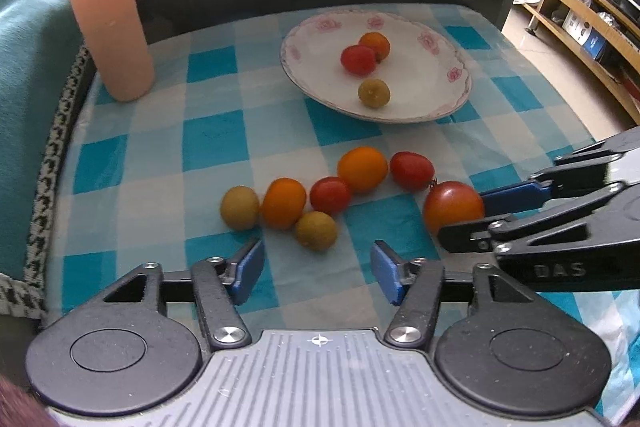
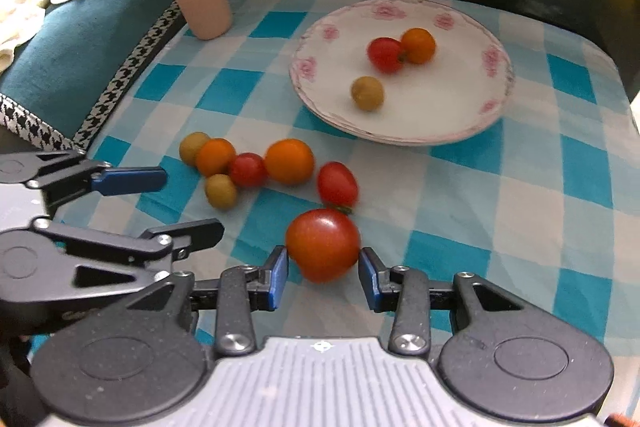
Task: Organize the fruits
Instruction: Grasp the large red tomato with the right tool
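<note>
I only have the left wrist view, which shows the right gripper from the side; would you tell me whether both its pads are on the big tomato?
Observer: Yes. In the right wrist view the right gripper has the big tomato between its blue pads, one pad against each side.
Operator: Thank you. Is anything crowding that tomato from behind?
Observer: A small red tomato lies just beyond it, its green stem end almost at the big one's top.
Operator: And does my left gripper touch any fruit?
Observer: No. From the right wrist view the left gripper is open, and cloth shows between its tips and the nearest olive fruit.
</note>
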